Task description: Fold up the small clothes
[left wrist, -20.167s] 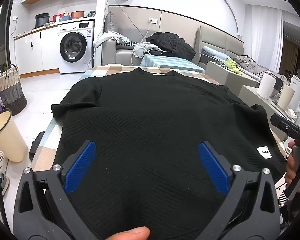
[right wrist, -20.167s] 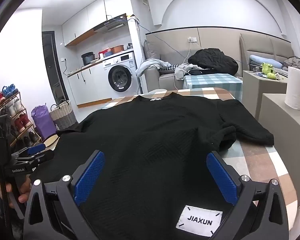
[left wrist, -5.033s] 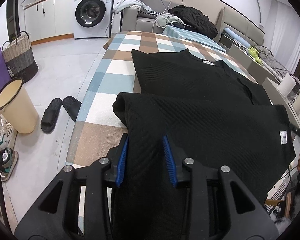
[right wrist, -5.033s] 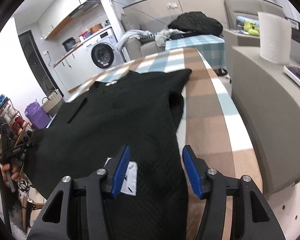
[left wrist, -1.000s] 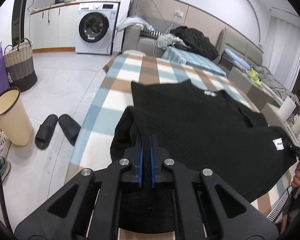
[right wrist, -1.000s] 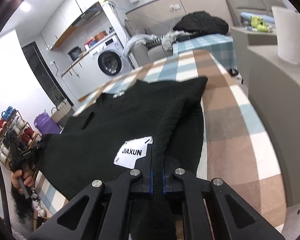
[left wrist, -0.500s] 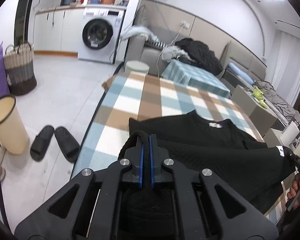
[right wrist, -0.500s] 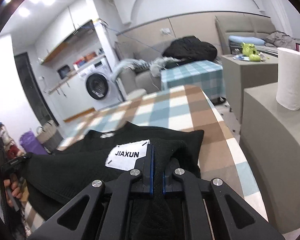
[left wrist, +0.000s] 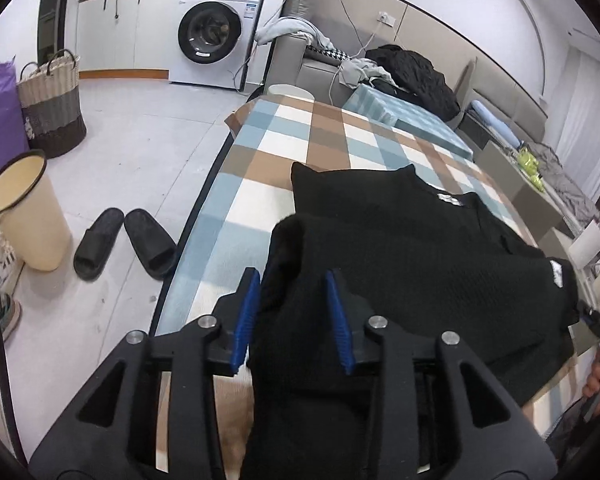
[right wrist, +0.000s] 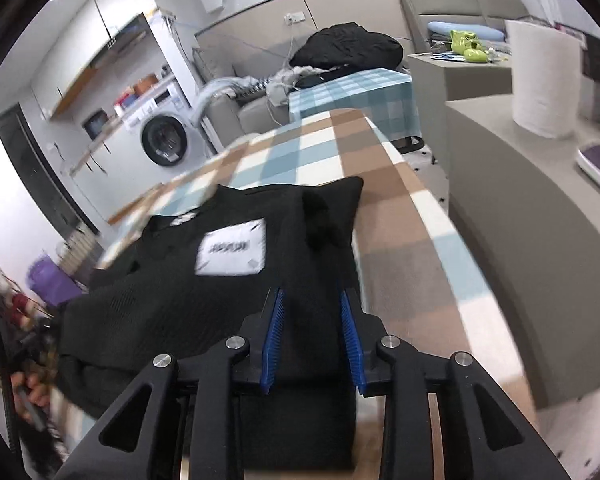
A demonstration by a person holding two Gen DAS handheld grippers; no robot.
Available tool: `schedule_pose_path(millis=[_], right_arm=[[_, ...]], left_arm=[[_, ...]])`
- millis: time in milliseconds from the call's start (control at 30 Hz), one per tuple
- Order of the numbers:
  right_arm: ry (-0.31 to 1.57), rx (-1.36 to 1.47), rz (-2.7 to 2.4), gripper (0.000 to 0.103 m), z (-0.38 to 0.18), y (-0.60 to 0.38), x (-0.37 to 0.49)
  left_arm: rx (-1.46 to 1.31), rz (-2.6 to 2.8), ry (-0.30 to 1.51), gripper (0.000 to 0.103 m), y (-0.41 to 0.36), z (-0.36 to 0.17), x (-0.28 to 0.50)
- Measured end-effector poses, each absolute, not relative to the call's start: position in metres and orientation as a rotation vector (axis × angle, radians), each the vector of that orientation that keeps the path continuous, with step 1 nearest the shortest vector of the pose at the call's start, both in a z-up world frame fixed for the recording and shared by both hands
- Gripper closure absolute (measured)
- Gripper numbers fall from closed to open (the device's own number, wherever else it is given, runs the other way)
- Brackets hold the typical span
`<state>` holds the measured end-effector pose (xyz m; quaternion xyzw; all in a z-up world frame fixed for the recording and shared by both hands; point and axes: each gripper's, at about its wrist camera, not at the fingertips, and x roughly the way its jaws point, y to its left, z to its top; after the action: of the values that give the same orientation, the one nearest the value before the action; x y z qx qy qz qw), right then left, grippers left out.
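A black knit sweater (left wrist: 420, 248) lies on the checked table (left wrist: 332, 140), its lower half folded up over the chest. The white label (right wrist: 232, 252) faces up near the collar. My left gripper (left wrist: 293, 280) sits at the fold's left corner. Its jaws are opening, and loose black cloth lies between the blue pads. My right gripper (right wrist: 311, 294) is at the sweater (right wrist: 228, 300) on its right corner. Its jaws are opening too, with the fabric slack between them. The right wrist view is motion-blurred.
A grey counter (right wrist: 520, 200) with a paper towel roll (right wrist: 544, 76) stands right of the table. On the floor to the left are black slippers (left wrist: 124, 240), a cream bin (left wrist: 24, 208) and a woven basket (left wrist: 52, 108). A sofa piled with clothes (left wrist: 412, 68) is behind.
Both grippers carried the sweater's hem forward over its upper half and lowered it. Their jaws, shut on the cloth half a second ago, have now parted.
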<state>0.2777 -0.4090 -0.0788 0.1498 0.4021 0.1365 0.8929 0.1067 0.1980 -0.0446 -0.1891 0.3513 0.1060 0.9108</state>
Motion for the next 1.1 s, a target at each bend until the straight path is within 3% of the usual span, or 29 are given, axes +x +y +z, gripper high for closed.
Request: schedule_pose_path(millis=[100,200,300,600,1100], right_arm=[[0.822,0.363,0.317,0.071,-0.072,-0.409,0.253],[0.804,0.393,0.375,0.064,-0.064,-0.397,0.235],[0.787,0.388,0.389,0.063,-0.055,-0.386,0.227],[0.812,0.398,0.479,0.061,-0.036,-0.357,0.229],[1.084,0.478,0.657,0.059,-0.098,-0.306,0.264]], left_arm=[[-0.378,0.204,0.719,0.07,0.186,-0.038,0.092],[-0.377,0.168,0.71,0.056,0.168,-0.032,0.082],[-0.349,0.139,0.708,0.046,0.143,-0.026,0.079],[-0.313,0.027,0.745,0.045,0.082,-0.015,0.102],[-0.338,-0.021,0.868,0.045,0.075,-0.04,0.119]])
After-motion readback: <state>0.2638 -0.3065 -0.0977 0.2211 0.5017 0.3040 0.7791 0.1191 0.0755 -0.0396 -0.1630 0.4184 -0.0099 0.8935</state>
